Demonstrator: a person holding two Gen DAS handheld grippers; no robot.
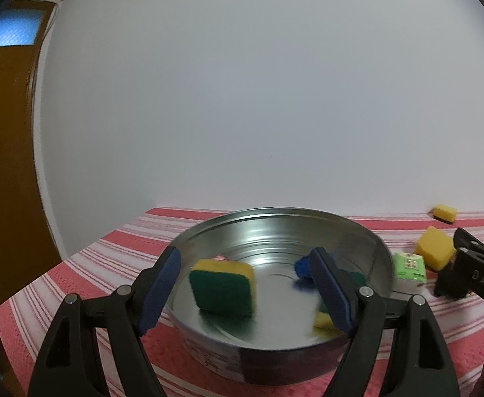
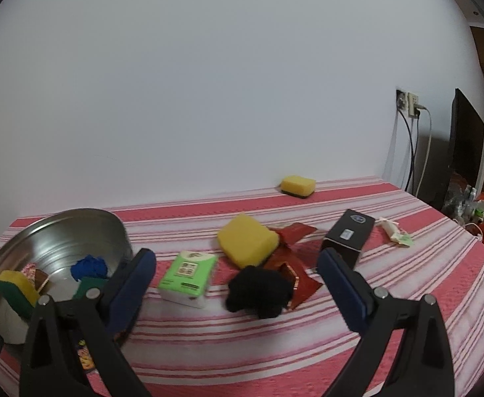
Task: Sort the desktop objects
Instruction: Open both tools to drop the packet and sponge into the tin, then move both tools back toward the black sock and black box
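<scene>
A round metal tin [image 1: 275, 221] [image 2: 60, 231] stands on the red striped cloth. Inside it lie a yellow and green sponge [image 1: 223, 284] [image 2: 15, 289], a blue cloth lump [image 1: 303, 266] [image 2: 88, 266] and a second green and yellow sponge [image 1: 324, 321]. My left gripper [image 1: 247, 284] hangs open over the tin's near side, holding nothing. My right gripper [image 2: 237, 292] is open and empty, low over the cloth; beyond it lie a green tissue pack [image 2: 189, 278] [image 1: 409, 264], a black fuzzy lump [image 2: 258, 292] and a big yellow sponge [image 2: 247, 240] [image 1: 435, 248].
A red wrapper [image 2: 291, 264], a black box [image 2: 349, 236], a small white tube [image 2: 395, 231] and a far yellow sponge [image 2: 298, 185] [image 1: 445, 213] lie on the cloth [image 2: 275, 347]. A white wall backs the table. Cables, a dark screen and bottles stand off its right end.
</scene>
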